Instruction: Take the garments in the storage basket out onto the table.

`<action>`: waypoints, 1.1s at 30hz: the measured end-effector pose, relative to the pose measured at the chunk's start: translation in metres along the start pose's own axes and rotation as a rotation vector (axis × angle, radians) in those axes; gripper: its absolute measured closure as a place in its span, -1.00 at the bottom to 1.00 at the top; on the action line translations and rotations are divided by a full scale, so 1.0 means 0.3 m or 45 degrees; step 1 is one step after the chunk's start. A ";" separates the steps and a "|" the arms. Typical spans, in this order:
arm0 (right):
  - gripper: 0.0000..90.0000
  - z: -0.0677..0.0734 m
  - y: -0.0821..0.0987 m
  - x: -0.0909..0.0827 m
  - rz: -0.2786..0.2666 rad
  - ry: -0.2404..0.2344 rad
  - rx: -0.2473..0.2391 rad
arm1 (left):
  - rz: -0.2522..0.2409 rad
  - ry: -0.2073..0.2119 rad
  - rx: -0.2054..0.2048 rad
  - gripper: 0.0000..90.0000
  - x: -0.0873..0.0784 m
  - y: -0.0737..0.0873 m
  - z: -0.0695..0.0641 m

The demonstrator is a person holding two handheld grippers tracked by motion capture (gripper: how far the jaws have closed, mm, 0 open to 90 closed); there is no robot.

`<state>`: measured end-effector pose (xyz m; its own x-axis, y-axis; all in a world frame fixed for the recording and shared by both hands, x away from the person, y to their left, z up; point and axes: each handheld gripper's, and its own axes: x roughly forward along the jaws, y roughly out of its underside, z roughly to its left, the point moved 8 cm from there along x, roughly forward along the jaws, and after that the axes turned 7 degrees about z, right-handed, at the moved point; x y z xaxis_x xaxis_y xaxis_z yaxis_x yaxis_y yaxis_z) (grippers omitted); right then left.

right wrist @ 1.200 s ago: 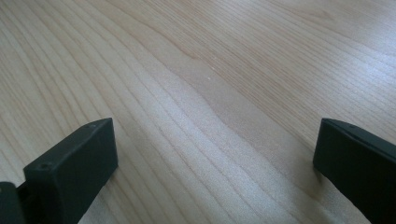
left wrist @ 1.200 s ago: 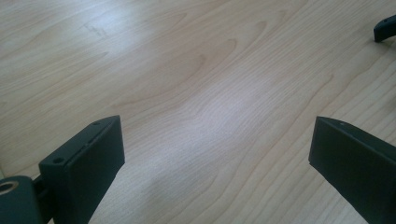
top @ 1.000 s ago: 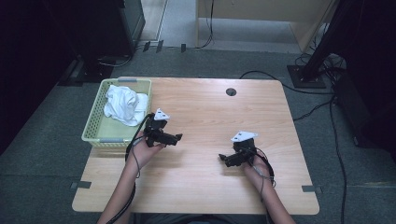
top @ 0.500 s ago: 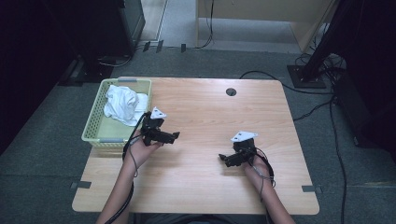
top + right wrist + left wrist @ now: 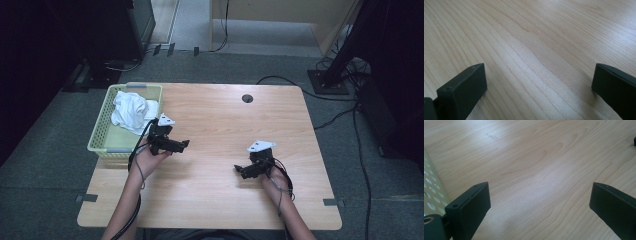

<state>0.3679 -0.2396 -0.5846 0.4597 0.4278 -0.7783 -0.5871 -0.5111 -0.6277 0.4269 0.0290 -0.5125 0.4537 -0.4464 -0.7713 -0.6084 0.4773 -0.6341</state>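
Beside the green basket (image 5: 102, 135), which holds a white cloth (image 5: 131, 110), we hold our left gripper (image 5: 172, 144) and right gripper (image 5: 248, 170) over the desk (image 5: 220, 115), jaws wide apart and empty; seemingly nothing is begun.

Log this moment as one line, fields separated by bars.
left hand-held gripper open, empty, beside basket | right hand-held gripper open, empty, over table | white cloth in basket

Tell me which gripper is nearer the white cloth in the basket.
Left. The left gripper hovers just beside the pale green perforated plastic basket holding the crumpled white cloth. The right gripper sits far across the wooden table, toward its right side.
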 end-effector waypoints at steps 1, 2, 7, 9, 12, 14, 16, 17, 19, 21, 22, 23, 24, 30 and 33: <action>-1.00 0.000 0.000 0.000 0.000 0.000 0.000 | 0.000 0.001 0.001 -0.91 -0.003 -0.001 0.000; -1.00 0.000 0.000 0.000 0.000 0.000 0.000 | 0.000 -0.001 0.001 -0.91 -0.007 -0.002 0.000; -1.00 0.000 0.000 0.000 0.000 0.000 0.000 | 0.010 -0.008 0.006 -0.91 -0.010 0.002 0.006; -1.00 0.000 0.000 0.000 0.000 0.000 0.000 | 0.010 -0.013 -0.001 -0.91 -0.014 0.003 0.013; -1.00 0.000 0.000 0.000 0.000 0.000 0.000 | 0.010 -0.010 -0.002 -0.91 -0.017 0.004 0.016; -1.00 0.000 0.000 0.000 0.000 0.000 0.000 | 0.011 -0.013 -0.007 -0.91 -0.020 0.005 0.019; -1.00 0.000 0.000 0.000 0.000 0.000 0.000 | 0.010 -0.018 -0.007 -0.91 -0.022 0.006 0.023; -1.00 0.000 0.000 0.000 0.000 0.000 0.000 | 0.011 -0.017 -0.007 -0.91 -0.024 0.007 0.026; -1.00 0.000 0.000 0.000 0.000 0.000 0.000 | 0.009 -0.018 -0.010 -0.91 -0.026 0.007 0.030; -1.00 0.000 0.000 0.000 0.000 0.000 0.000 | 0.008 -0.021 -0.017 -0.91 -0.030 0.008 0.034; -1.00 0.000 0.000 0.000 0.000 0.000 0.000 | 0.008 -0.021 -0.017 -0.91 -0.032 0.008 0.036; -1.00 0.000 0.000 0.000 0.000 0.000 0.000 | 0.007 -0.023 -0.017 -0.91 -0.034 0.008 0.038; -1.00 0.000 0.000 0.000 0.000 0.000 0.000 | 0.008 -0.023 -0.020 -0.91 -0.036 0.009 0.039; -1.00 0.000 0.000 0.000 0.000 0.000 0.000 | 0.006 -0.025 -0.026 -0.91 -0.048 0.011 0.052; -1.00 0.000 0.000 0.000 0.000 0.000 0.001 | 0.004 -0.032 -0.033 -0.91 -0.056 0.013 0.060</action>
<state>0.3678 -0.2395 -0.5846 0.4595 0.4276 -0.7785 -0.5881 -0.5104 -0.6275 0.4287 0.0520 -0.5030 0.4677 -0.4254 -0.7748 -0.6266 0.4586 -0.6301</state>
